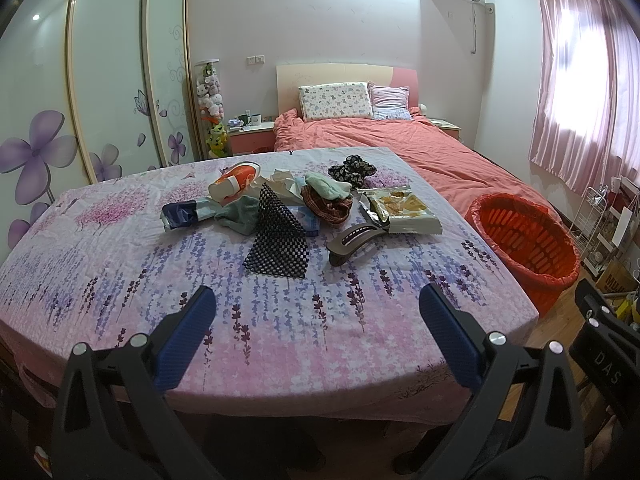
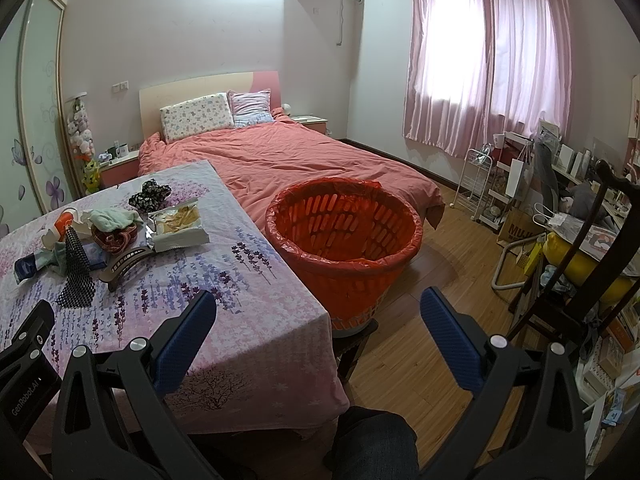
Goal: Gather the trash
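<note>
A pile of items lies on the floral tablecloth (image 1: 120, 280): an opened snack wrapper (image 1: 404, 210), crumpled white paper (image 1: 285, 178), a blue packet (image 1: 180, 214), a black mesh mat (image 1: 276, 240), an orange and white shoe (image 1: 236, 178), cloths and a brown curved clip (image 1: 356, 240). An orange basket (image 1: 528, 240) lined with a red bag stands to the table's right; it also shows in the right wrist view (image 2: 344, 236). My left gripper (image 1: 316, 304) is open and empty over the table's near edge. My right gripper (image 2: 318, 304) is open and empty, in front of the basket.
A bed with a coral cover (image 2: 300, 156) stands behind the table. A wardrobe with flower doors (image 1: 60, 120) is on the left. A dark wooden chair (image 2: 580, 260), a white rack (image 2: 476, 184) and cluttered bags line the right side. The floor (image 2: 432, 320) is wood.
</note>
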`<state>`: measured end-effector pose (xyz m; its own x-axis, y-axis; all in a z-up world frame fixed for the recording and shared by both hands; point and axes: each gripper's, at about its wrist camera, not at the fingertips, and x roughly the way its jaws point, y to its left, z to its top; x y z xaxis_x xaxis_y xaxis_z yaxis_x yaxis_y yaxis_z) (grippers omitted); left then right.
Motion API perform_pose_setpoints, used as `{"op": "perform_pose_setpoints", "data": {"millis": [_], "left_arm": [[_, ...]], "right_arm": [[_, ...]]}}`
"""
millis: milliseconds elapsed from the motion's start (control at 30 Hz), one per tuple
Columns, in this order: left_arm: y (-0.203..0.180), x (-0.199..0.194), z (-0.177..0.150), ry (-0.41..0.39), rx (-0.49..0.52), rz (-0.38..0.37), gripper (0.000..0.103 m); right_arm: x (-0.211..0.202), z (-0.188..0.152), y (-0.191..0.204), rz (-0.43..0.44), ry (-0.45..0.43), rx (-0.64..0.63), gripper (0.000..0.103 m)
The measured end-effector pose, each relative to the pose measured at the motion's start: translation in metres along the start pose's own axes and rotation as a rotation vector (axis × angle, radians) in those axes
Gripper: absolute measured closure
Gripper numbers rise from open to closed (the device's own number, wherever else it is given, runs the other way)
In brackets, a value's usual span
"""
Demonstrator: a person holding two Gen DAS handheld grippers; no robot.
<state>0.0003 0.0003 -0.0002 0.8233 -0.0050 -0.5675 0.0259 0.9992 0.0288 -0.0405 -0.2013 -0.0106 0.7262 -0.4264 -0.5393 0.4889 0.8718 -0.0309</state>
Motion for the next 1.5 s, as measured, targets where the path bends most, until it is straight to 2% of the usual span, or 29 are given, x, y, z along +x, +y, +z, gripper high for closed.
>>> {"op": "perform_pose_setpoints", "data": {"millis": [467, 567, 800, 1000, 1267, 1400, 1500], "left_arm": [[-0.004, 0.001, 0.0, 0.003, -0.004, 0.002, 0.004], [-0.003, 0.005, 0.001, 0.002, -0.014, 0.007, 0.004], [0.027, 0.03, 0.005, 0.026, -0.065, 0.038, 0.004], [0.067, 0.057, 0.018, 0.044, -0.134, 0.102, 0.004], [0.107, 0.092, 0.034, 0.068, -0.197, 0.151, 0.004], [0.112, 0.103, 0.038, 0.071, -0.189, 0.154, 0.004], [0.112, 0.109, 0.041, 0.068, -0.172, 0.146, 0.004]], "right_arm": [[0.001, 0.0, 0.0, 0.012, 0.0, 0.001, 0.002], [0.002, 0.002, 0.001, 0.039, 0.0, 0.002, 0.002], [0.021, 0.012, 0.014, 0.138, 0.012, -0.002, 0.002], [0.048, 0.03, 0.031, 0.213, 0.024, 0.012, 0.002], [0.11, 0.049, 0.078, 0.338, 0.112, -0.016, 0.004], [0.143, 0.055, 0.102, 0.356, 0.165, -0.05, 0.004], [0.168, 0.056, 0.111, 0.321, 0.216, -0.059, 0.006]]}}
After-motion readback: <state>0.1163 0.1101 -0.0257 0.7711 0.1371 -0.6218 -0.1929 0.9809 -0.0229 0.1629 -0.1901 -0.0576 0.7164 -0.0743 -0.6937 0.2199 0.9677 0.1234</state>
